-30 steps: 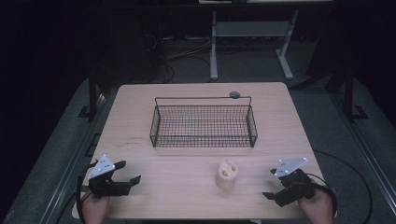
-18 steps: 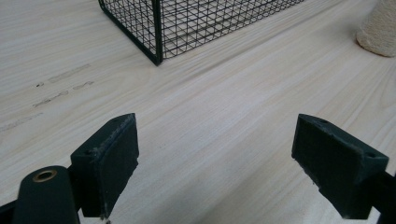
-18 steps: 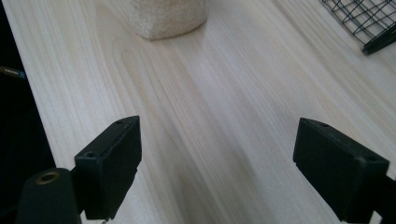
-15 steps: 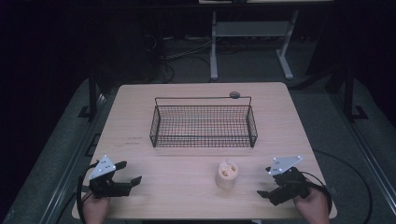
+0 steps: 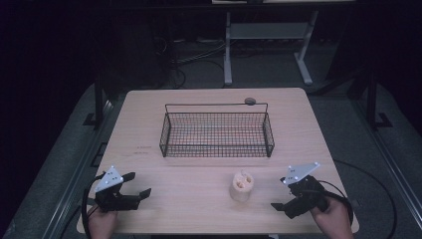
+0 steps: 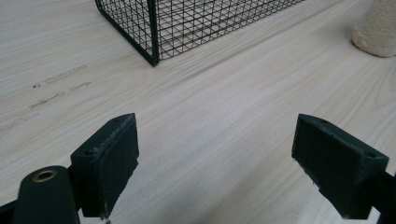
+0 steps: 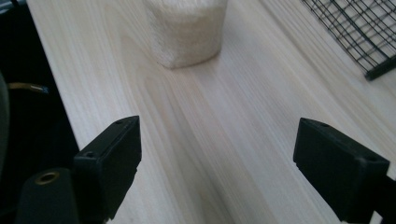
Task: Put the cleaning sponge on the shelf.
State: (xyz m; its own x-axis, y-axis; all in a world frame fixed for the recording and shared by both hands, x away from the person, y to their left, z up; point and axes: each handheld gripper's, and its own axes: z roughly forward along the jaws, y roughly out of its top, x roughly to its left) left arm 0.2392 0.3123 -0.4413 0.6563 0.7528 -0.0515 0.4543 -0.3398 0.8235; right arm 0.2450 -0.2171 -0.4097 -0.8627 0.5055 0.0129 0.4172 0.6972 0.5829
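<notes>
Cream roll [image 5: 242, 185] upright, long axis vertical.

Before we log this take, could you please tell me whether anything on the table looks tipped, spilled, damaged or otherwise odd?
Nothing stands out. The basket sits square on the table, the beige cup stands upright in front of it, and nothing is spilled. Both tools, left and right, are open and hold nothing.

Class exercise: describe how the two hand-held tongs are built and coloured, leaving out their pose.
Both the left tongs and right tongs are black, each with two blocky, flat-faced jaws and a grey three-cornered plate on top. A black cable trails from each. The left gripper view shows a brass-coloured ring near one jaw's base.
</notes>
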